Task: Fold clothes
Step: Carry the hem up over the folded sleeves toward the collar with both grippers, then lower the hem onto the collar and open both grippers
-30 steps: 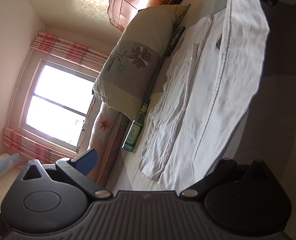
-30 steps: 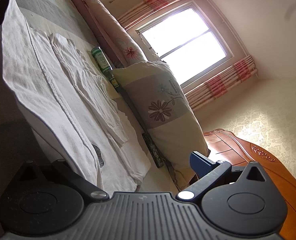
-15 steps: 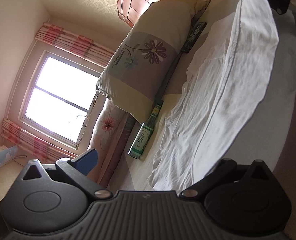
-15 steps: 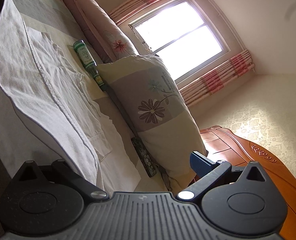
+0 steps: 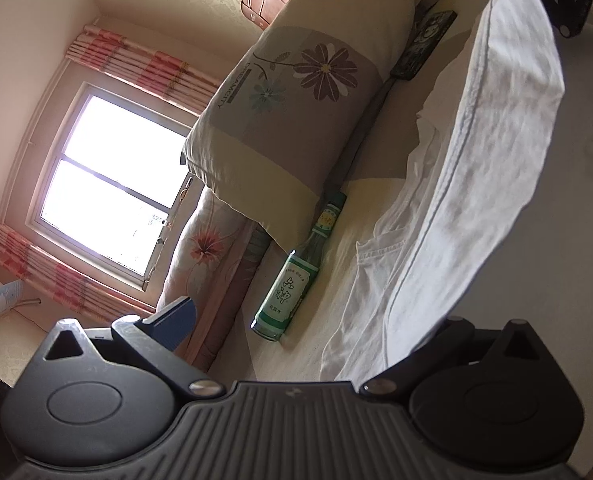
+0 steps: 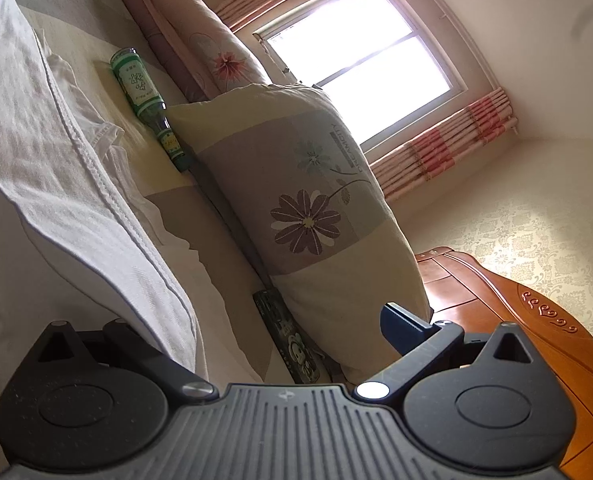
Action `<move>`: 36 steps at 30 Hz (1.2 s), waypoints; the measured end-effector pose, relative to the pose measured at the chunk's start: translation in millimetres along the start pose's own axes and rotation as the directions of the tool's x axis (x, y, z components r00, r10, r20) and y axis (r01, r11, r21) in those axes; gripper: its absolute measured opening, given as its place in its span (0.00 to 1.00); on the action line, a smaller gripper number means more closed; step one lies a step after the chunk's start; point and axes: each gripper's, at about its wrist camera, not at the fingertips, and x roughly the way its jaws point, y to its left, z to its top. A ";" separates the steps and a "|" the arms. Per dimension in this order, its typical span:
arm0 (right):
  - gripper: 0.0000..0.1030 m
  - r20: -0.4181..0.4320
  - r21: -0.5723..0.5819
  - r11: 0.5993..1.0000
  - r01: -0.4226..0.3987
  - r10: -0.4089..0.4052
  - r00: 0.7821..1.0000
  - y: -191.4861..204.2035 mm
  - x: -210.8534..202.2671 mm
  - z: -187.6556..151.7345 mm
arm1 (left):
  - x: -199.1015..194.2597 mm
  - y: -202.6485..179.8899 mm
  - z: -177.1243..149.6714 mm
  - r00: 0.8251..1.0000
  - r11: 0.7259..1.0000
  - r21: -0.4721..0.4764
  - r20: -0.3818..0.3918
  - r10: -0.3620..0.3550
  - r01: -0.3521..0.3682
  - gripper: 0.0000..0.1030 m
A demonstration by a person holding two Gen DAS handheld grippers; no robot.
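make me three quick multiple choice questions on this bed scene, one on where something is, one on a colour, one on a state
1. Where does the bottle lie?
A. on the bed beside the flowered pillow
B. on the windowsill
C. on top of the white garment

2. What colour is the bottle?
A. red
B. green
C. blue

3. How is the window?
A. curtained over, dark
B. uncovered, bright with daylight
C. boarded up

Answers: 1 A, it rests on the sheet, its neck toward the pillow's edge. 2 B, green glass with a pale label. 3 B, its curtains are bunched beside the bright panes.
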 end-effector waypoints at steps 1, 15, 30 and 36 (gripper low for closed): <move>1.00 -0.001 -0.003 1.000 -0.005 0.005 1.000 1.8 8.4 1.9 | 8.5 -1.1 -1.1 1.000 1.000 -0.006 -0.007 -0.008 0.008 1.00; 1.00 -0.095 0.104 0.984 -0.148 0.158 0.983 5.5 29.7 -9.2 | 38.4 -6.1 -16.9 0.988 0.985 -0.114 -0.062 -0.139 0.131 0.99; 1.00 -0.100 0.124 0.973 -0.197 0.209 0.973 -35.1 67.9 -3.6 | 78.1 46.2 -8.4 0.945 0.883 -0.390 -0.084 -0.316 0.261 0.99; 1.00 -0.100 0.143 0.952 -0.269 0.284 0.954 -46.4 105.8 2.5 | 128.2 69.6 -8.0 0.888 0.748 -0.565 -0.058 -0.457 0.349 0.99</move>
